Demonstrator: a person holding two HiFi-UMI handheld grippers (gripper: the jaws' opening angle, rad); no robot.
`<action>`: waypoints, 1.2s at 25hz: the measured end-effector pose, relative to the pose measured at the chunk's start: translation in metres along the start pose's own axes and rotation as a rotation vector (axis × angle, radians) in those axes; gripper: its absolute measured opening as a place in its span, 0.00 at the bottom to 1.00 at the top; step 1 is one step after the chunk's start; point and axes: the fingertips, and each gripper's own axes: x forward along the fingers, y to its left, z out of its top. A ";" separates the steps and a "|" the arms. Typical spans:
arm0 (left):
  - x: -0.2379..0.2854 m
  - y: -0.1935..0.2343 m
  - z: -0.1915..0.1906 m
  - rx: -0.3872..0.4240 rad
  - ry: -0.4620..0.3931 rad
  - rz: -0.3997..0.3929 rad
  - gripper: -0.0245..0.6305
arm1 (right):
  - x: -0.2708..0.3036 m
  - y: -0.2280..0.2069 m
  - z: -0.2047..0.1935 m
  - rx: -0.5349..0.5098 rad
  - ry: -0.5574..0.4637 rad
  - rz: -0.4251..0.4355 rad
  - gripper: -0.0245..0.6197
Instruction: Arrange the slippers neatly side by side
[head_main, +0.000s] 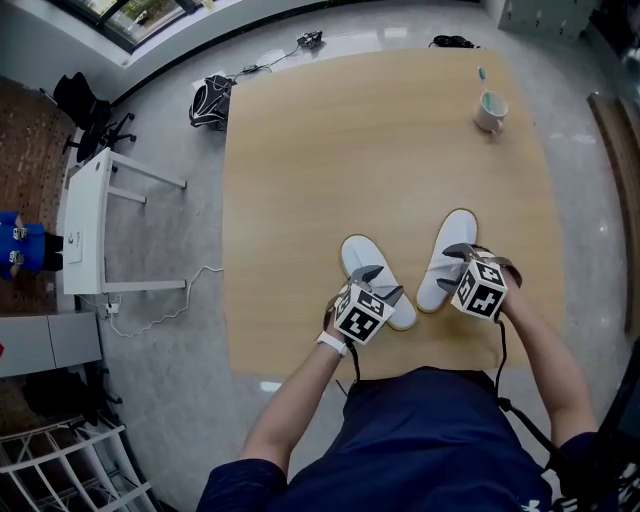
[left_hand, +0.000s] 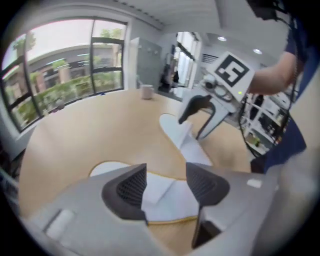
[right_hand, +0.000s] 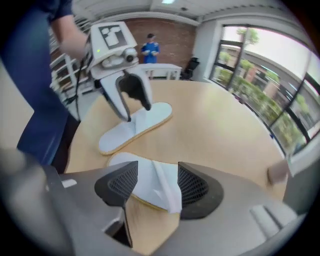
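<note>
Two white slippers with tan-edged soles lie on the wooden table (head_main: 330, 150), toes pointing away from me and spread slightly apart. The left slipper (head_main: 358, 258) lies under my left gripper (head_main: 378, 284), whose jaws stand open over its strap (left_hand: 159, 192) without pressing it. The right slipper (head_main: 453, 238) lies under my right gripper (head_main: 464, 256). That gripper (right_hand: 155, 187) is open too, with the raised white strap (right_hand: 162, 185) between its pads. Each gripper view shows the other gripper, the right one (left_hand: 200, 120) and the left one (right_hand: 135, 107), over its own slipper.
A white mug (head_main: 490, 110) stands at the table's far right corner. On the floor to the left are a white desk (head_main: 85, 220), a dark bag (head_main: 210, 100) and a loose cable (head_main: 170, 310). The near table edge runs just below the slippers' heels.
</note>
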 end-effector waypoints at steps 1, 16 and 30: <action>-0.003 0.013 -0.005 -0.062 0.002 0.075 0.43 | -0.001 -0.008 0.001 0.152 -0.046 -0.040 0.44; 0.027 0.040 -0.044 -0.239 0.046 0.274 0.49 | 0.032 -0.050 -0.037 0.737 -0.154 -0.452 0.41; 0.028 0.029 -0.037 -0.068 0.043 0.145 0.48 | 0.032 -0.028 -0.022 0.594 -0.133 -0.315 0.41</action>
